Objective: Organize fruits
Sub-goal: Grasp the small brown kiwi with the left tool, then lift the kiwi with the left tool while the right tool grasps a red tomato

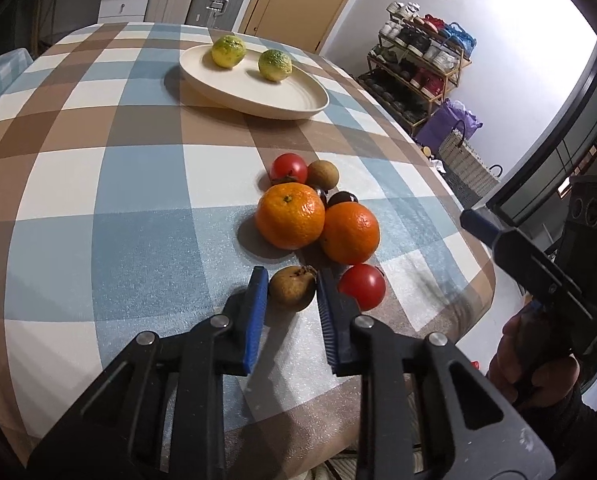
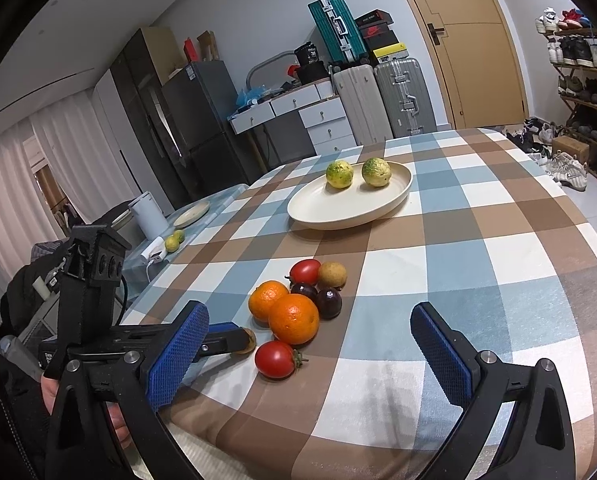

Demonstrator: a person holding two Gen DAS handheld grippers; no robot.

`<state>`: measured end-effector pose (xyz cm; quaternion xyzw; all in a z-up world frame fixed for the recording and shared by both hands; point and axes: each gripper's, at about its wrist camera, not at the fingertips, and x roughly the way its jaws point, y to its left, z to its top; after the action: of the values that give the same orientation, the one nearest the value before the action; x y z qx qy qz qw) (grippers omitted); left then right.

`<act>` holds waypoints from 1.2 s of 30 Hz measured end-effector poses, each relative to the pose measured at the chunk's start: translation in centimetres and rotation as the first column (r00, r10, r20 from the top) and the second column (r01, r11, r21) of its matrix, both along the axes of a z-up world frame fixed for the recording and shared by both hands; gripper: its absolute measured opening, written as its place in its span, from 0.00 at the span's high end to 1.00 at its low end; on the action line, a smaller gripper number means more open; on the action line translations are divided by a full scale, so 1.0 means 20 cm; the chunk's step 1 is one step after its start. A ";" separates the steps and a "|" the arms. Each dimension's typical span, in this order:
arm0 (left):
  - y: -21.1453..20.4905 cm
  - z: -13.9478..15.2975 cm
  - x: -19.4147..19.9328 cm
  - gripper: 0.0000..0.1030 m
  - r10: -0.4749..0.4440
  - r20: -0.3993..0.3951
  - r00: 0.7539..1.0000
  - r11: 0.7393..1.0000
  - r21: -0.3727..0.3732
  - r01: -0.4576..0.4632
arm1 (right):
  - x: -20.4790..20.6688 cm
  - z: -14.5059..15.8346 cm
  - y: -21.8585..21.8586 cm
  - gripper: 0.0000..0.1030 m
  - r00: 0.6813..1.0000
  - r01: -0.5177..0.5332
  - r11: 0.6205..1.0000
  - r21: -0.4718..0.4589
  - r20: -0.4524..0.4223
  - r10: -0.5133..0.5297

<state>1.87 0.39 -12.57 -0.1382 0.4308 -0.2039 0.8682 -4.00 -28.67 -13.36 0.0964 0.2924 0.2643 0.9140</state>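
Left hand-held gripper (image 1: 291, 286): closed on the brown pear (image 1: 291, 289), pads at both flanks, likely for transfer to the plate (image 1: 254, 98) holding two limes. Right hand-held gripper (image 2: 310, 344): wide open, empty, near the fruit cluster on the surface (image 1: 98, 200).

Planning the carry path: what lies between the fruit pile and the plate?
Nothing: bare checked tablecloth between the fruit pile and plate, clear in both wrist views.

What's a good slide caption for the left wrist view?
Left gripper shut on a brown pear beside oranges and tomatoes; two limes wait on the plate.
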 end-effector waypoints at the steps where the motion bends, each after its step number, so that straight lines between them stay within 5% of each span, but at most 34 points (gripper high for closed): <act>1: 0.00 0.00 0.00 0.79 0.001 0.002 1.000 1.000 -0.003 -0.001 | 0.00 0.00 0.00 0.00 1.000 -0.002 1.000 0.001 -0.005 0.002; 18: 0.23 0.22 -0.05 0.79 0.097 0.101 0.990 0.995 -0.028 -0.095 | 0.01 -0.10 0.10 0.00 0.991 -0.104 0.994 -0.028 -0.089 0.101; 36: 0.29 0.22 -0.08 0.79 0.140 0.092 0.986 0.990 -0.027 -0.138 | 0.04 -0.18 0.24 0.08 0.985 -0.152 0.985 -0.082 -0.092 0.145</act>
<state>0.19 6.16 -8.26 -0.1670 0.3769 -0.1535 0.8980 -3.25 -23.86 -16.96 0.0450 0.3491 0.3142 0.8817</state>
